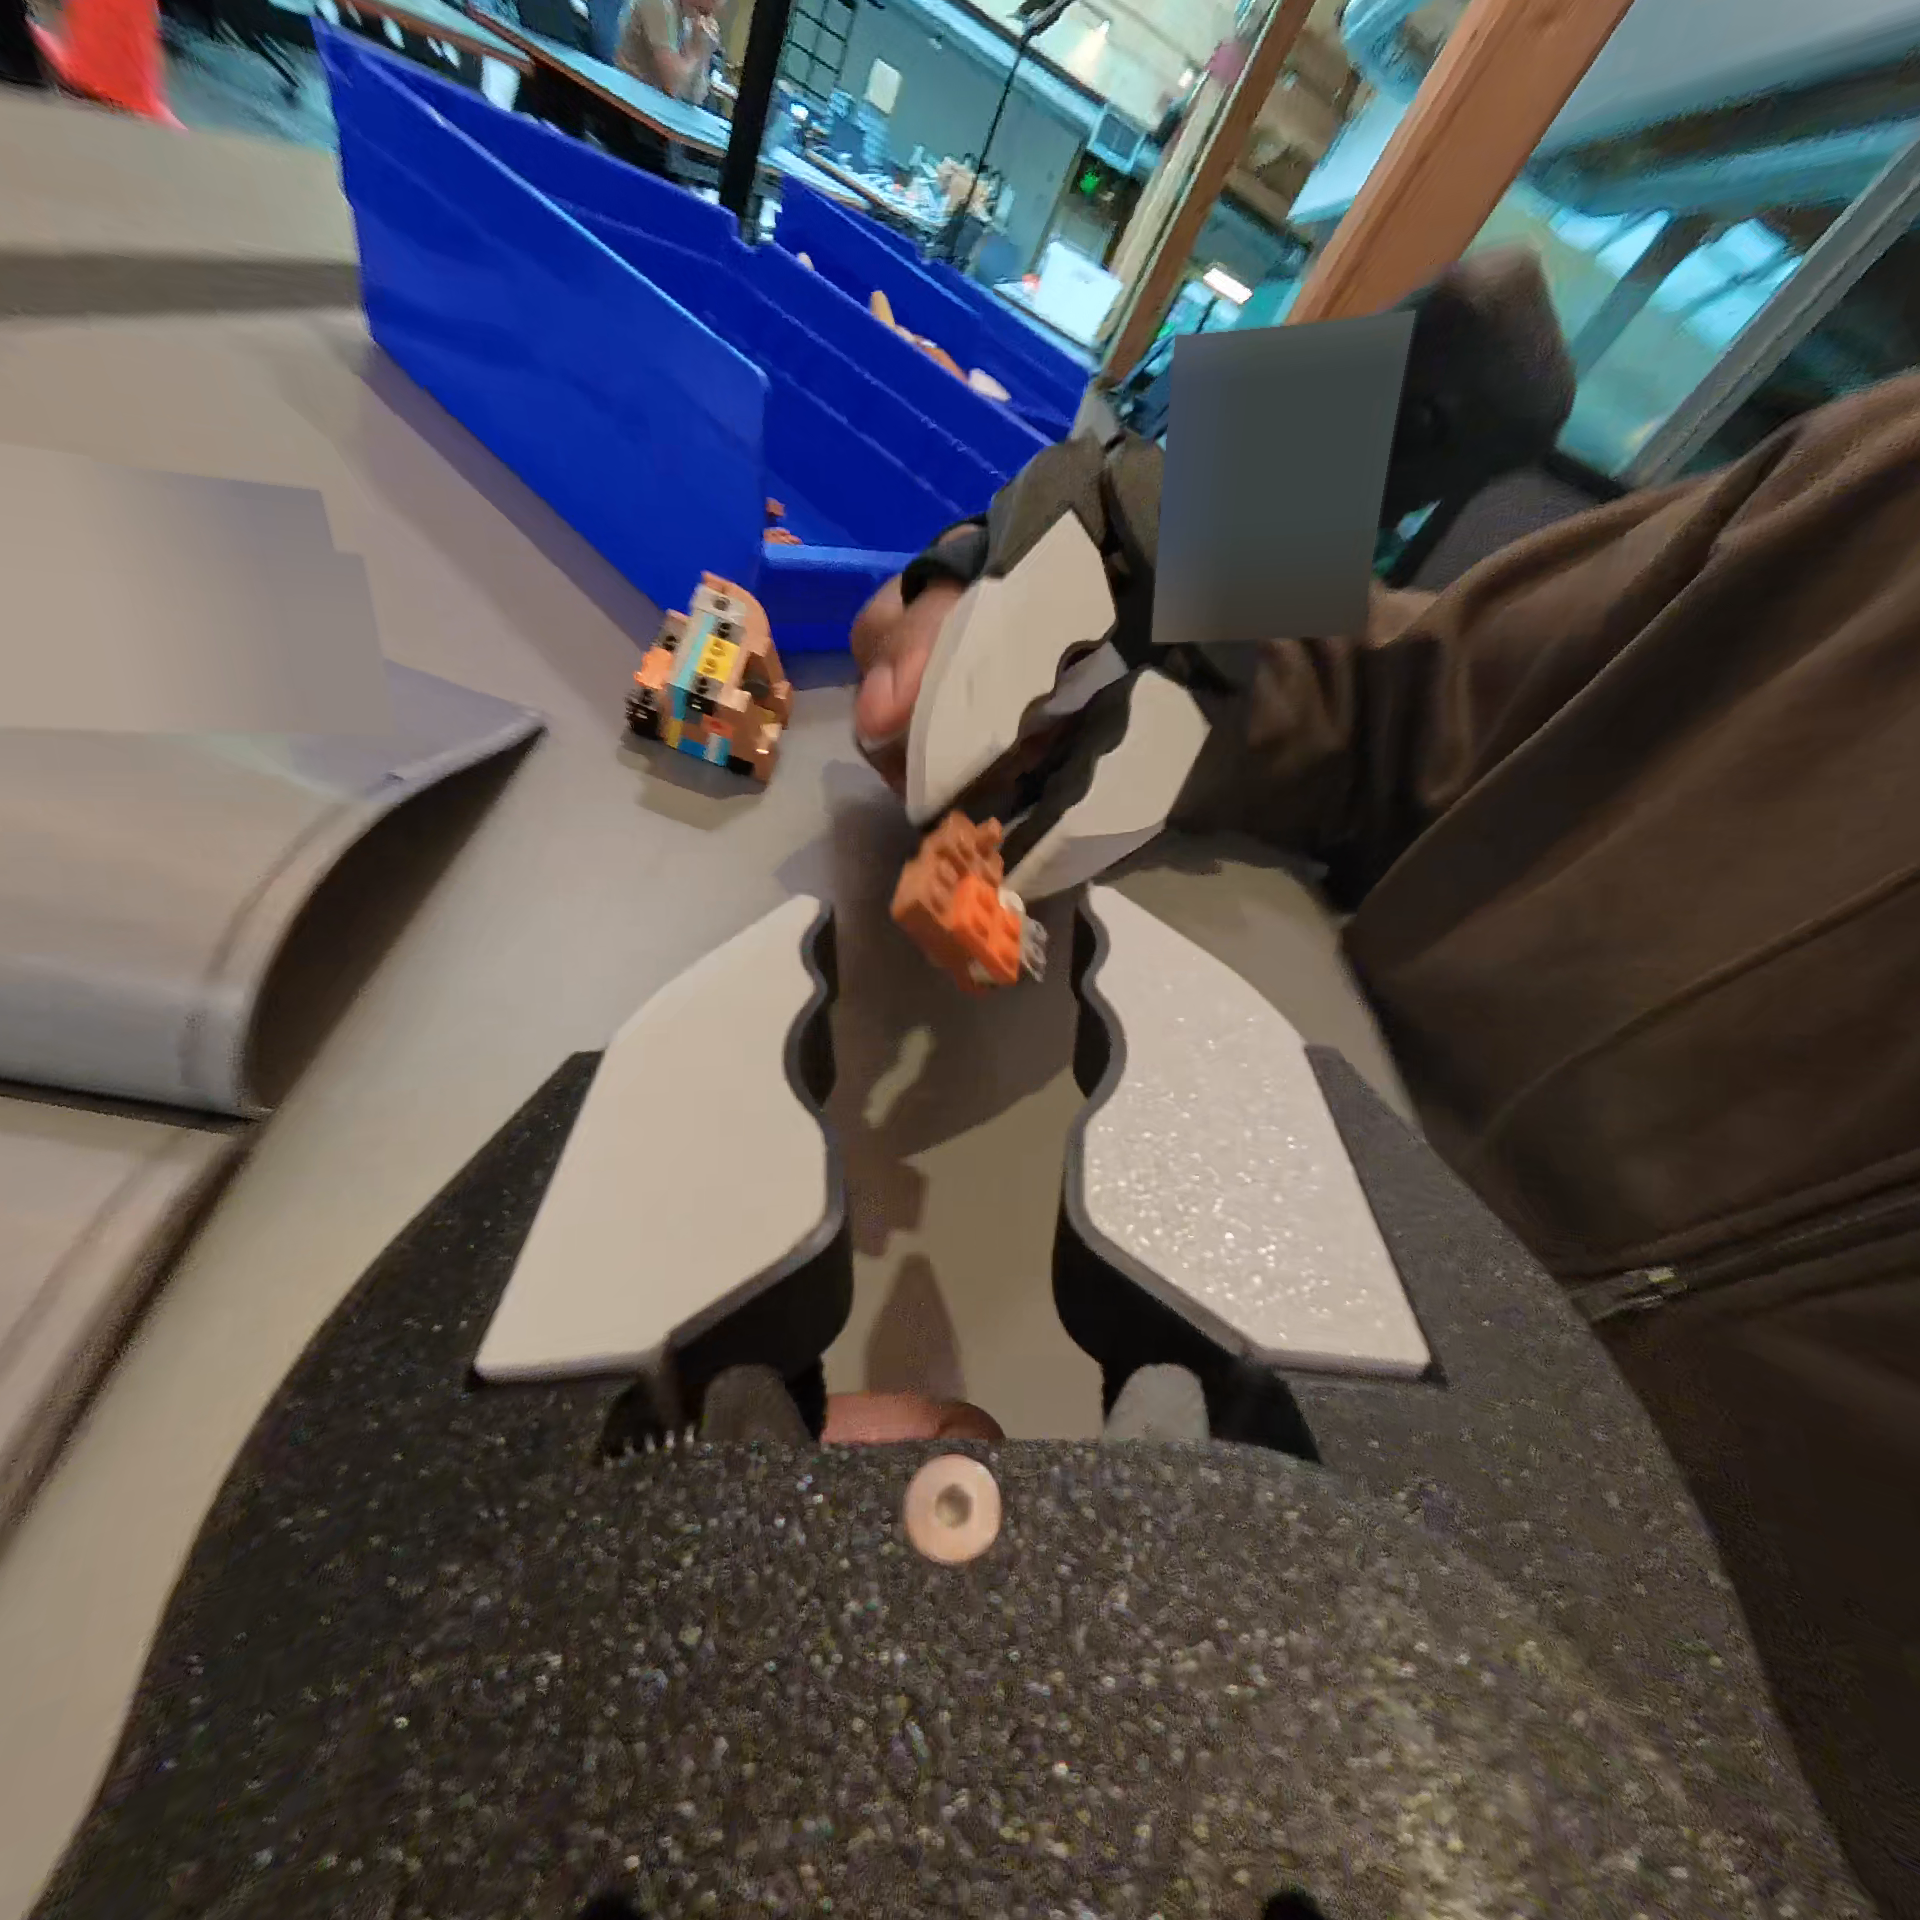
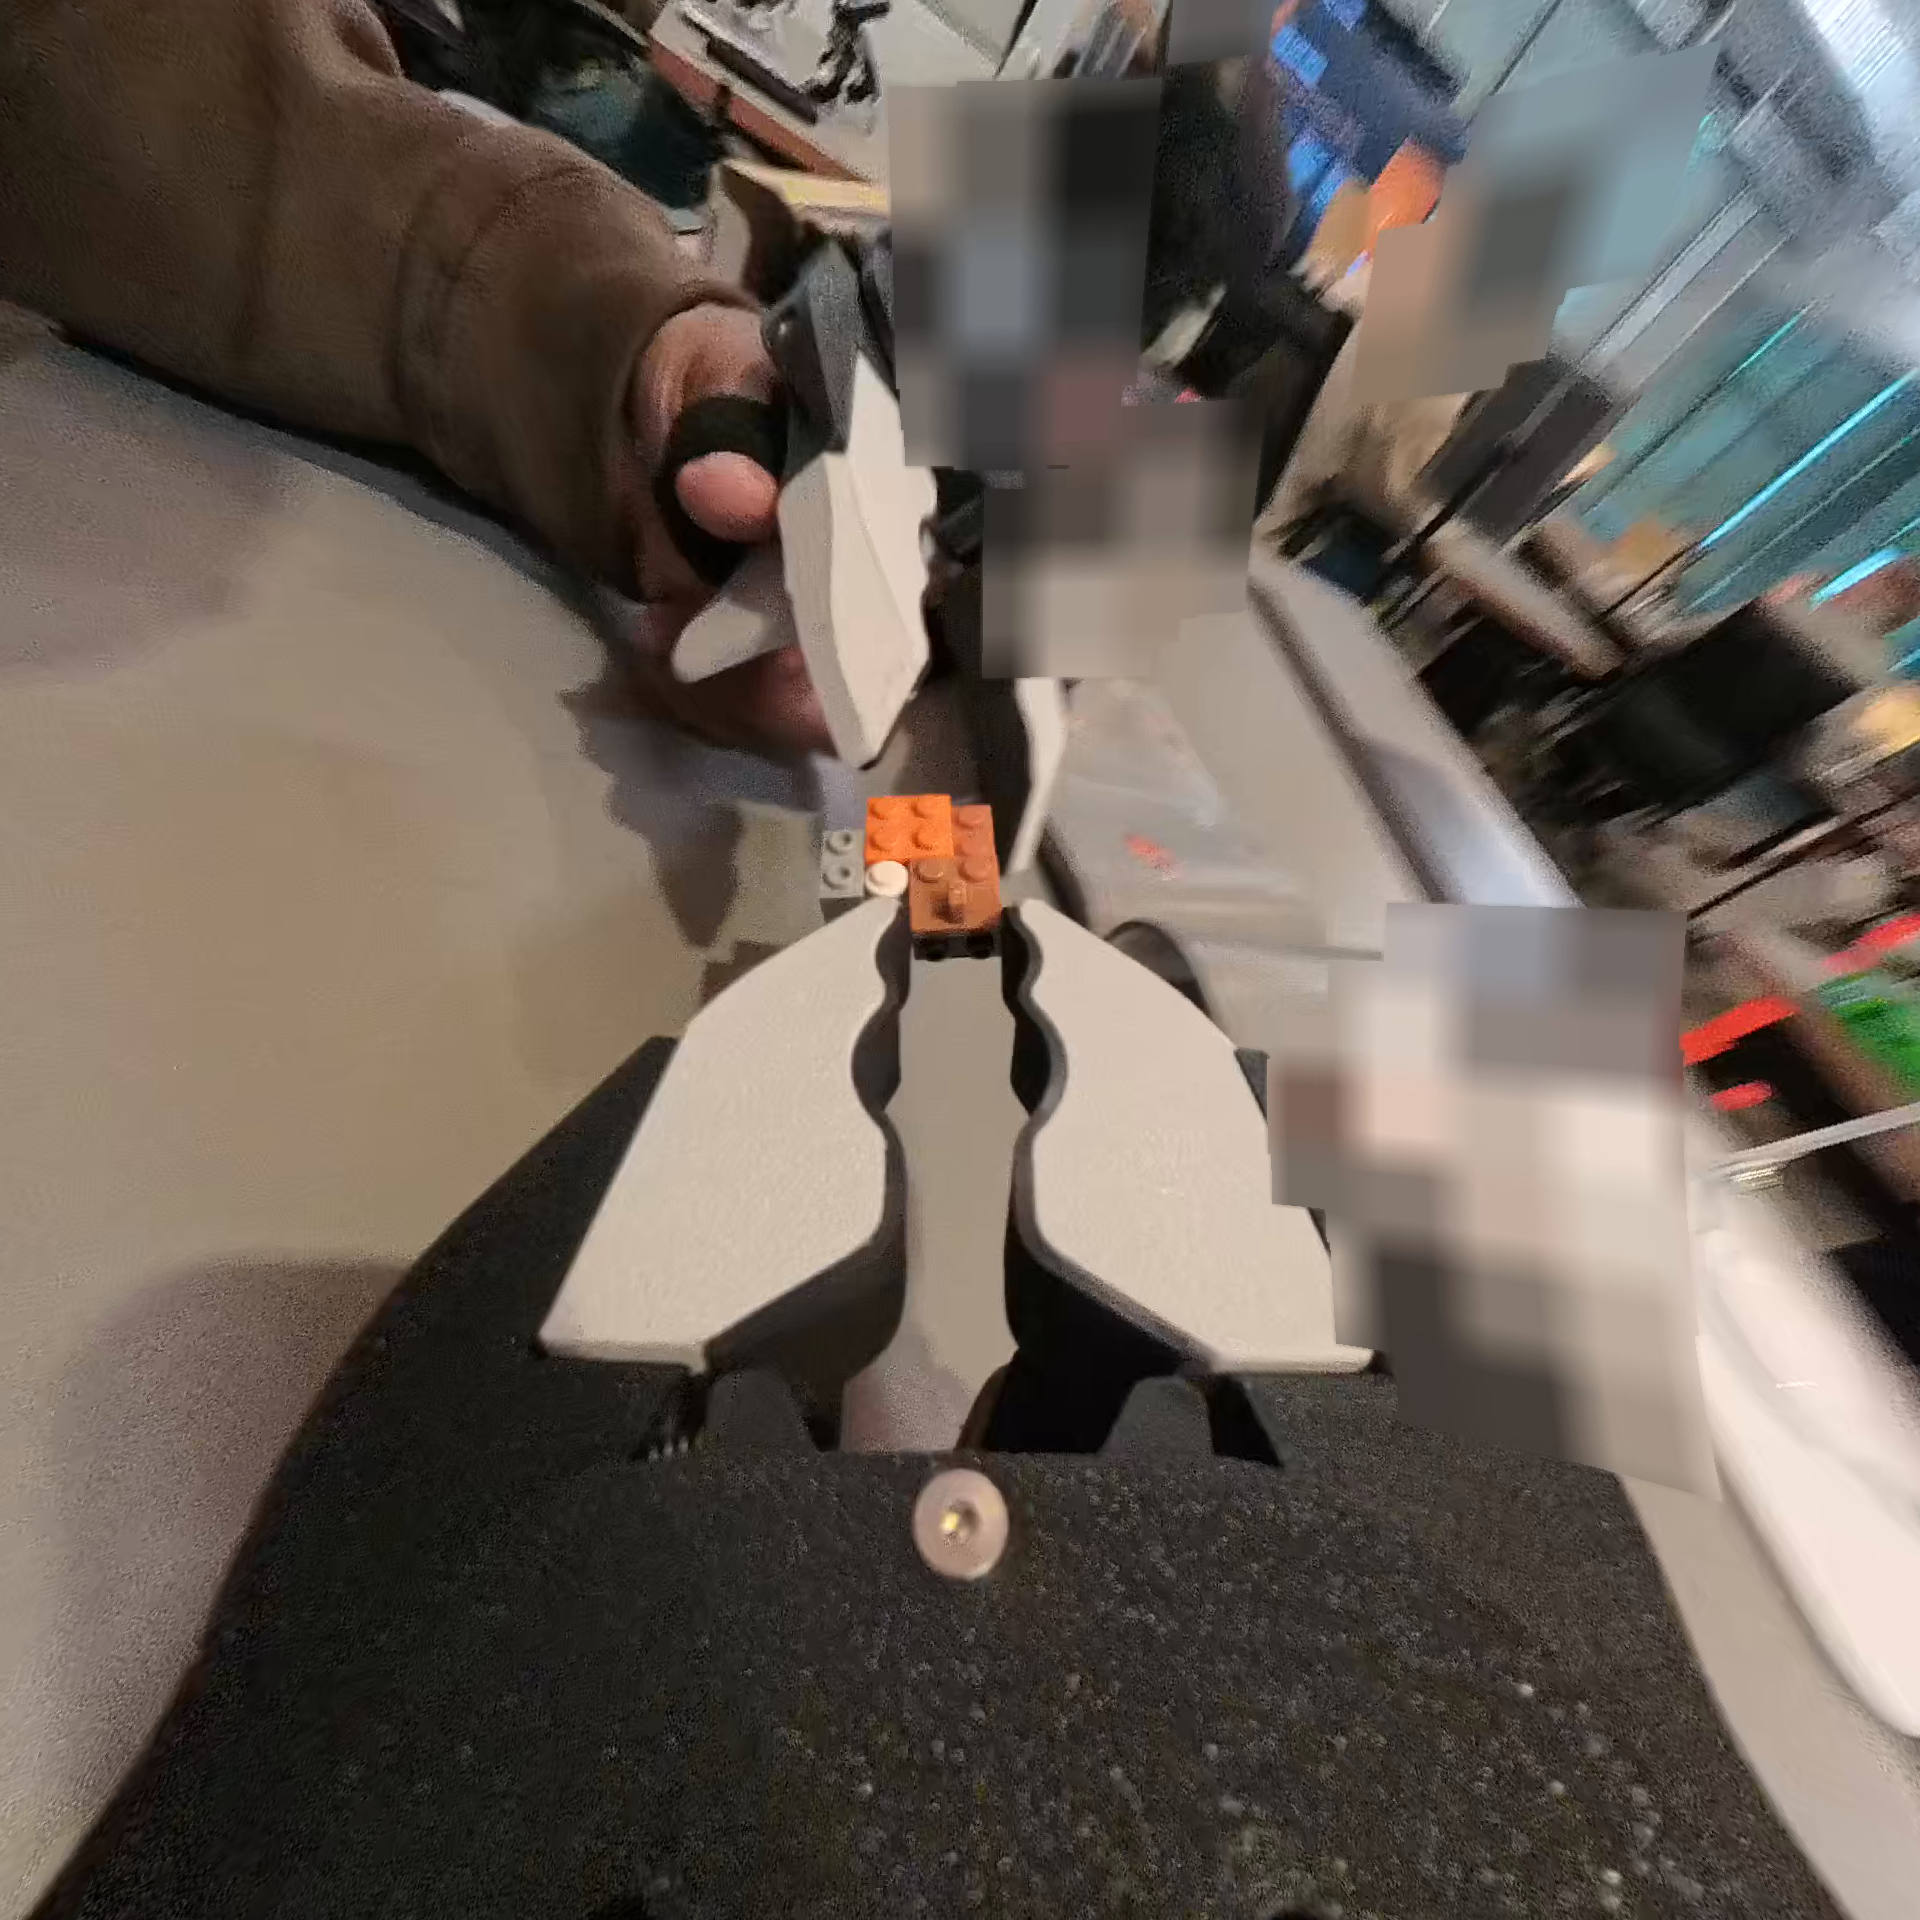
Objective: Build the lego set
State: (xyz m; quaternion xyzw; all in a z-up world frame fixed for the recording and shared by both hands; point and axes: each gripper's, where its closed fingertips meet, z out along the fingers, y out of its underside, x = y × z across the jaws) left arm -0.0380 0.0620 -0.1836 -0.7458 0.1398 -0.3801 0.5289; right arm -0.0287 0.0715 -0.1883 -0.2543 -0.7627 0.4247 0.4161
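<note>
My right gripper (image 2: 956, 916) is shut on a small orange and brown lego assembly (image 2: 940, 847) with a grey plate and a white stud, and holds it above the grey table (image 2: 312, 831). In the left wrist view the same assembly (image 1: 951, 914) hangs from the right gripper (image 1: 971, 847), right between the tips of my left gripper (image 1: 956, 899). The left gripper is open and empty, its fingers (image 2: 862, 603) on either side of the assembly without closing on it. A partly built multicoloured lego model (image 1: 712, 675) stands on the table farther back.
Blue bins (image 1: 582, 343) with loose pieces stand behind the model. An open booklet (image 1: 177, 831) lies at the left. The person's brown sleeves (image 1: 1610, 831) fill the right side. A white tray (image 2: 1808, 1507) sits at the right edge in the right wrist view. Less than 4 cm separates the two grippers' tips.
</note>
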